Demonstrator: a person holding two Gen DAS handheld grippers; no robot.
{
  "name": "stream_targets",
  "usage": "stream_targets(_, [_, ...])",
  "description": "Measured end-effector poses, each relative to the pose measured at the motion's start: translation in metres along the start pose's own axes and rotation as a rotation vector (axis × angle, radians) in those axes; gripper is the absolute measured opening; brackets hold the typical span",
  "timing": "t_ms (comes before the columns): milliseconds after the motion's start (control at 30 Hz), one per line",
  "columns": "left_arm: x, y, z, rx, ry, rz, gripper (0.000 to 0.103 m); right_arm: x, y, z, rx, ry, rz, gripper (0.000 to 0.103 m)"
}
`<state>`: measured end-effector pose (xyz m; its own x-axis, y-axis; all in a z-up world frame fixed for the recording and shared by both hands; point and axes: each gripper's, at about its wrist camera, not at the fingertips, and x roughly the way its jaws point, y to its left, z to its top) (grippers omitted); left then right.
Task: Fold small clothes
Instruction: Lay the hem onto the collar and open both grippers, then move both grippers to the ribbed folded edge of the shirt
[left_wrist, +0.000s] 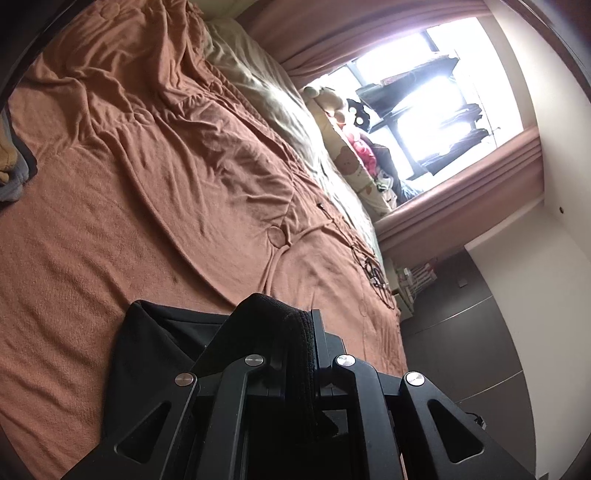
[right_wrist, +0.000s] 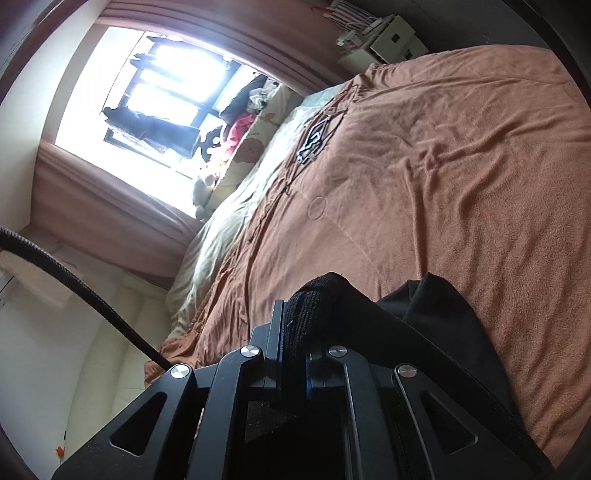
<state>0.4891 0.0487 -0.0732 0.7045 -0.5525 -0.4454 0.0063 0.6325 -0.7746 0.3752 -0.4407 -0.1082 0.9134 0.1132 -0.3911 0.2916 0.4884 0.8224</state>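
While pinched, black garment (left_wrist: 155, 354) aloft.

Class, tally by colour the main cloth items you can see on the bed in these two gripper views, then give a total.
Black garment, pinched by the left gripper and the right gripper: 1
Rust-brown blanket: 1
Pale beige bedding: 1
Total: 3

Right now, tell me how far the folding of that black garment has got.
Done: each gripper has a grip. The left gripper and right gripper are both shut on the ribbed edge of the black garment. In hand: it hangs between them above the brown bedspread. Left: no finished fold shows; it must be laid down and folded.
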Motion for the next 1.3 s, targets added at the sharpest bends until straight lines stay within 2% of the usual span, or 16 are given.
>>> stream_targets(133, [0.020,0.008,0.000,-0.024,0.019,0.056,0.009,0.005,-0.002,-0.002,0.036,0.007,-0.032,0.005])
stream_targets(233, [0.031,0.014,-0.001,-0.028,0.017,0.089,0.009,0.011,0.001,-0.010,-0.016,0.016,-0.015,0.006])
stream_targets(333, [0.044,0.023,-0.003,-0.029,0.032,0.124,0.009,0.023,-0.007,-0.015,-0.014,0.066,-0.024,0.007])
stream_targets(433, [0.058,0.037,-0.004,-0.041,0.046,0.156,0.010,0.031,-0.004,-0.015,-0.070,0.107,-0.076,0.007])
stream_targets(567, [0.071,0.037,-0.008,0.011,0.080,0.201,0.014,0.031,-0.002,-0.015,-0.104,0.141,-0.145,0.010])
stream_targets(600, [0.072,0.037,-0.010,0.018,0.092,0.212,0.019,0.030,0.000,-0.015,-0.119,0.142,-0.164,0.020])
stream_targets(633, [0.072,0.037,-0.011,0.028,0.103,0.225,0.026,0.028,0.004,-0.016,-0.136,0.140,-0.188,0.041])
stream_targets(667, [0.070,0.036,-0.012,0.039,0.105,0.239,0.031,0.024,0.007,-0.015,-0.155,0.132,-0.207,0.057])
stream_targets(700, [0.067,0.035,-0.013,0.051,0.101,0.259,0.040,0.021,0.012,-0.013,-0.171,0.118,-0.213,0.083])
stream_targets(733, [0.064,0.034,-0.013,0.062,0.097,0.272,0.047,0.015,0.017,-0.013,-0.198,0.096,-0.221,0.086])
stream_targets(767, [0.060,0.032,-0.014,0.073,0.092,0.285,0.051,0.011,0.022,-0.012,-0.231,0.084,-0.233,0.086])
stream_targets(833, [0.049,0.026,-0.018,0.100,0.065,0.313,0.066,0.004,0.031,-0.016,-0.285,0.087,-0.250,0.086])
stream_targets(933, [0.033,0.010,-0.028,0.176,0.049,0.325,0.082,0.001,0.039,-0.026,-0.371,0.132,-0.289,0.086])
stream_targets(1033, [0.030,-0.006,-0.040,0.278,0.074,0.376,0.084,0.005,0.049,-0.039,-0.482,0.185,-0.323,0.086])
stream_targets(1167, [0.035,-0.016,-0.056,0.409,0.129,0.455,0.084,0.005,0.064,-0.053,-0.569,0.220,-0.371,0.086])
stream_targets(1300, [0.031,-0.017,-0.067,0.442,0.158,0.450,0.084,0.005,0.076,-0.065,-0.667,0.250,-0.444,0.086])
